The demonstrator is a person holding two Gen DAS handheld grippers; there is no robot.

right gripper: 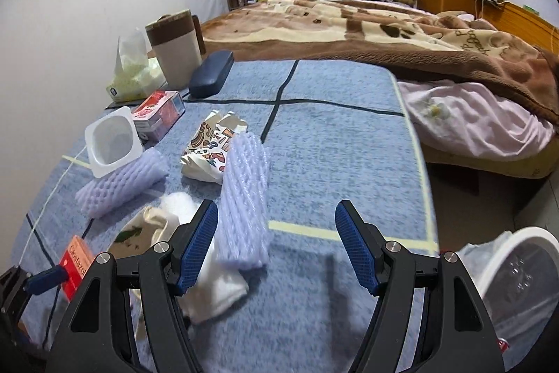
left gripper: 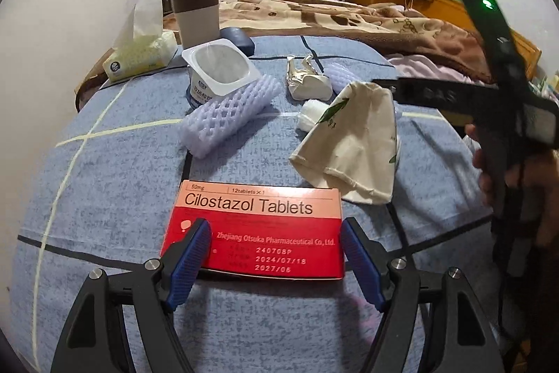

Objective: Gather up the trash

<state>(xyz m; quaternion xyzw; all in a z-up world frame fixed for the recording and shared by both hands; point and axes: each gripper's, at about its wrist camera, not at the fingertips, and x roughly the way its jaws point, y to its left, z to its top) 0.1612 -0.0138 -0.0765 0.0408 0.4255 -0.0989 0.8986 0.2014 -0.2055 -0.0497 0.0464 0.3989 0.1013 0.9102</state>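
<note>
A red Cilostazol Tablets box [left gripper: 258, 226] lies on the blue-clothed table [left gripper: 104, 198]. My left gripper [left gripper: 276, 233] is open and straddles the box, one blue pad at each side; no squeeze shows. My right gripper [right gripper: 276, 208] is open above the cloth, with a purple foam net sleeve [right gripper: 244, 198] lying between its fingers, close to the left one. Other trash: a white yogurt cup [left gripper: 220, 69], a second foam net [left gripper: 227, 114], a crushed beige paper cup [left gripper: 353, 142], a cotton wad [left gripper: 309, 114] and a crumpled wrapper [right gripper: 213, 145].
A white bin with a plastic liner [right gripper: 517, 285] stands off the table's right edge. At the back left are a tissue pack [left gripper: 139, 55], a brown-banded tumbler [left gripper: 197, 16], a dark glasses case [right gripper: 211, 74] and a small red box [right gripper: 159, 114]. A bed [right gripper: 384, 30] lies behind.
</note>
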